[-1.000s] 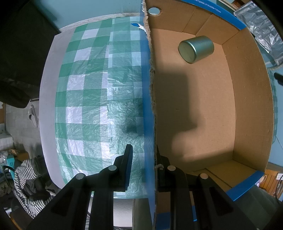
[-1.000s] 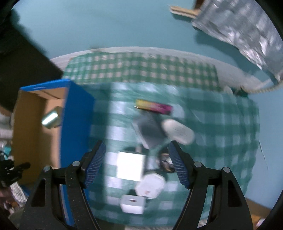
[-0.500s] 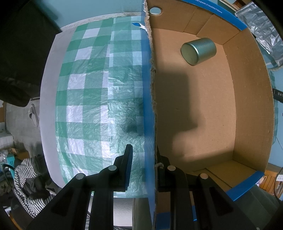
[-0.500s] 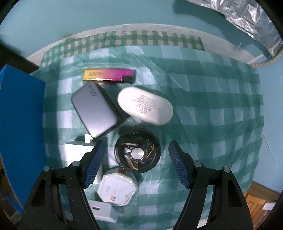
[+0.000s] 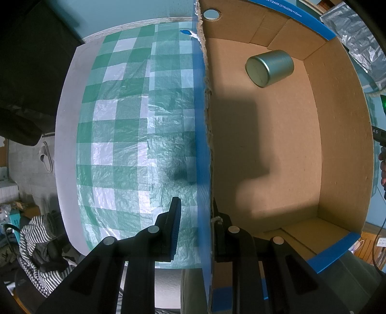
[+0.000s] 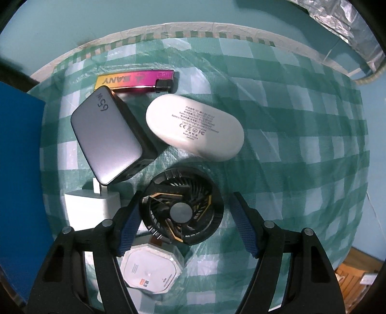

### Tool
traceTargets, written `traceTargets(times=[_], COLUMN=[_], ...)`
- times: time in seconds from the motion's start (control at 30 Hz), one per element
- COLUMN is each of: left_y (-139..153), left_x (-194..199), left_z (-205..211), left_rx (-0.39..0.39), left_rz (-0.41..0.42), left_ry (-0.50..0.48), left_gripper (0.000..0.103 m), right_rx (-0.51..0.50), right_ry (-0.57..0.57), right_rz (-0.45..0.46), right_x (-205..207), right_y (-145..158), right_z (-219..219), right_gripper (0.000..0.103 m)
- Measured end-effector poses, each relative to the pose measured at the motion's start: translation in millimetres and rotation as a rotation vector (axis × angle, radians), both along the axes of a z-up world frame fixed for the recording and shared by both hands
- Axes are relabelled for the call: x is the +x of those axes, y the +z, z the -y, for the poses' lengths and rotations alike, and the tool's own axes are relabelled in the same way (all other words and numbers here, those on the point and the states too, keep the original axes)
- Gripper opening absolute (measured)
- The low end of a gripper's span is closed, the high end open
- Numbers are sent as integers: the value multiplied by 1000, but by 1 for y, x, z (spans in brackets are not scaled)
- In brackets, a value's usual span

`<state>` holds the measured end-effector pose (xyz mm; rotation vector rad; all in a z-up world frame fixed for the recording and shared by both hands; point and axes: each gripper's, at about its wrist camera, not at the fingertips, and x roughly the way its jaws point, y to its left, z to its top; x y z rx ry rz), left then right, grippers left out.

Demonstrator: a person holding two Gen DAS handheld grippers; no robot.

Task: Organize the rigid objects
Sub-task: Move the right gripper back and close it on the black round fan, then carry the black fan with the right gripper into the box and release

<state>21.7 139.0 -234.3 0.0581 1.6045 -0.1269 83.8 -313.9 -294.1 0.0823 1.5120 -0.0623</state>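
In the left wrist view, my left gripper [image 5: 195, 217] straddles the near wall of a blue-edged cardboard box [image 5: 205, 145], one finger outside and one inside; whether the pads press the wall is unclear. A silver tin [image 5: 269, 67] lies on its side in the box. In the right wrist view, my right gripper [image 6: 185, 217] is open, its fingers either side of a black round fan [image 6: 182, 210] on the checked cloth. Beside the fan lie a grey 65W charger [image 6: 106, 137], a white oval case [image 6: 195, 126], a pink-yellow lighter [image 6: 137, 81], a white plug adapter [image 6: 89, 207] and a white octagonal box [image 6: 149, 273].
A green-checked cloth [image 5: 125, 135] covers the table. The box's blue wall [image 6: 19, 157] stands at the left of the right wrist view. Striped clothing [image 5: 36, 239] lies beyond the table's edge. Silver foil [image 6: 337, 19] hangs at the back right.
My right gripper has swung away from the box, moved down over the pile of objects and come around the fan. The left gripper has stayed on the box wall.
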Motion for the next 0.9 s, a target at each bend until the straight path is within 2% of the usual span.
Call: traceTargets(times=[0.1,0.13,0.47,0.9], left_y=[0,0,0,2], left_x=[0,-1,-2,0], left_z=[-1,-1,2,6], left_rx=[-1,-1,3,4], left_rz=[-1,-1,-3,-5], left_ry=[-2,-3,-11,-22], left_gripper=[21,21,21,21], right_rx=[-1,-2,2,14], right_ry=[1,4,19,74], right_rz=[10,14,15,43], right_x=[0,1,5,8], right_y=[0,1,7,43], right_z=[-1,-2,-3,-17], right_gripper=[68,62,62,62])
